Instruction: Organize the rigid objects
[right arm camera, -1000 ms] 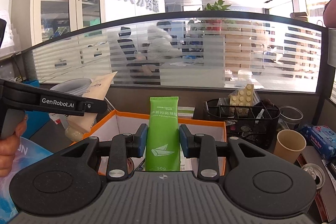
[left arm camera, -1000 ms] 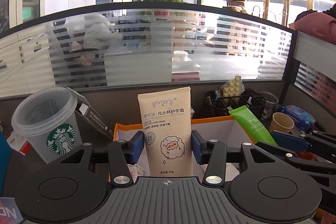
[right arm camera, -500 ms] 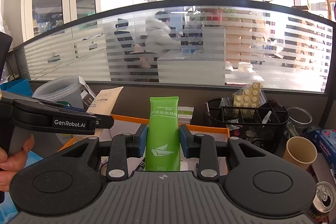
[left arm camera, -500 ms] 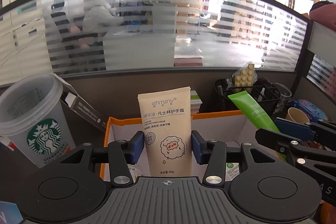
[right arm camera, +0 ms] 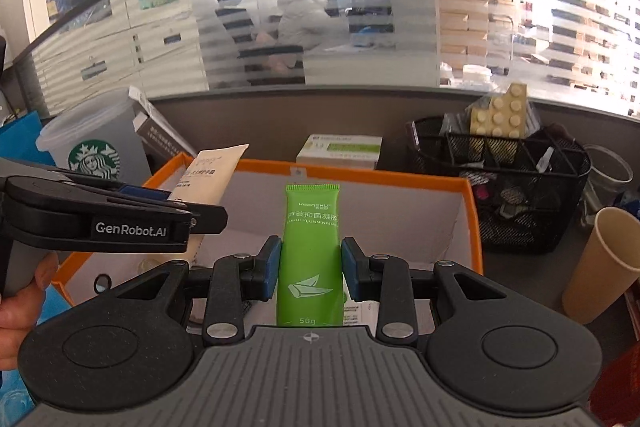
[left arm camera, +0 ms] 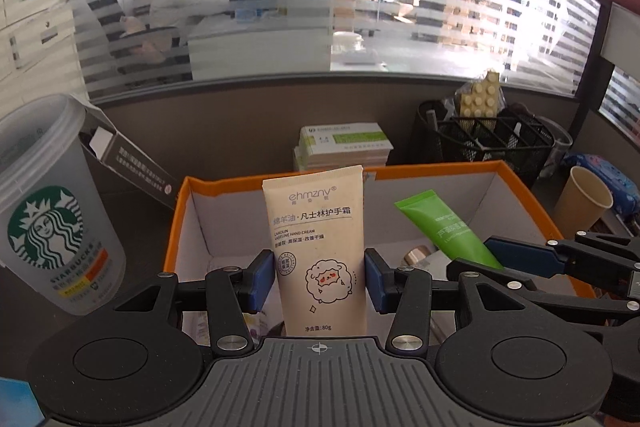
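Cream hand-cream tube (left arm camera: 320, 259) upright, clamped in left tool (left arm camera: 319, 279), frame centre; green gel tube (right arm camera: 310, 259) clamped in right tool (right arm camera: 309, 271); both above orange-rimmed cardboard box (left arm camera: 176, 227).

**Matte black grippers with blue pads**

The left gripper (left arm camera: 320, 279) and right gripper (right arm camera: 308, 269) look alike: black plastic linkage arms fixed with silver screws, blue pads (left arm camera: 262, 279) on the fingers, round discs on either side and a ribbed grey base with a small crosshair mark. White lettering on the left gripper's side reads "GenRobot.AI". A bare hand (right arm camera: 24, 311) shows at the edge.
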A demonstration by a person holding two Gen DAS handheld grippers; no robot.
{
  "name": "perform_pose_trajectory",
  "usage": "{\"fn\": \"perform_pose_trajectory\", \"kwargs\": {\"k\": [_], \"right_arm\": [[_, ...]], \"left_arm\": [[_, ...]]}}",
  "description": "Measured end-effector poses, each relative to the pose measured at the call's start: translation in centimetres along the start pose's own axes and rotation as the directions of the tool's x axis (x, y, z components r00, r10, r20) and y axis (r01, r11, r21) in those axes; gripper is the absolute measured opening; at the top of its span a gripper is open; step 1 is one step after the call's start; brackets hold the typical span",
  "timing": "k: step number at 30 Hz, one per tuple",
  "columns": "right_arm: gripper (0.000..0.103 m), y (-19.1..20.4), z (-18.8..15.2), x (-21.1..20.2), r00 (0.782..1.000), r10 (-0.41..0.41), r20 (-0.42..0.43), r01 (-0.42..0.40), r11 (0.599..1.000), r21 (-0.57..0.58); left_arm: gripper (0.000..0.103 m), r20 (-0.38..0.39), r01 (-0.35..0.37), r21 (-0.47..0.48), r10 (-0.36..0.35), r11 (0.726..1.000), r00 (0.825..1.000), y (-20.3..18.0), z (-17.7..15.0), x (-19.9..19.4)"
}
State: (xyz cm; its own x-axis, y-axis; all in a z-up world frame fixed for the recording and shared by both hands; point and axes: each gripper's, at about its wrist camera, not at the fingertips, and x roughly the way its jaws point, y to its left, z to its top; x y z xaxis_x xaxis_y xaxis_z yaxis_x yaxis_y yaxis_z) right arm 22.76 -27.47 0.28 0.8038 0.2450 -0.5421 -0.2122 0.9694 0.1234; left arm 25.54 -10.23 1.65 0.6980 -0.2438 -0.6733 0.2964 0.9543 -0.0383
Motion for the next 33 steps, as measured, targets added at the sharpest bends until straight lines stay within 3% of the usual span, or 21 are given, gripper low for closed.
{"fn": "perform_pose_trajectory", "kwargs": {"k": [33], "right_arm": [[0.031, 4.3, -0.9, 3.5, 0.988, -0.048, -0.146, 0.024, 0.987, -0.159]], "left_arm": [[0.046, -0.059, -0.072, 0.046, 0.075, 0.996, 0.995, 1.1, -2.2, 1.1]]}}
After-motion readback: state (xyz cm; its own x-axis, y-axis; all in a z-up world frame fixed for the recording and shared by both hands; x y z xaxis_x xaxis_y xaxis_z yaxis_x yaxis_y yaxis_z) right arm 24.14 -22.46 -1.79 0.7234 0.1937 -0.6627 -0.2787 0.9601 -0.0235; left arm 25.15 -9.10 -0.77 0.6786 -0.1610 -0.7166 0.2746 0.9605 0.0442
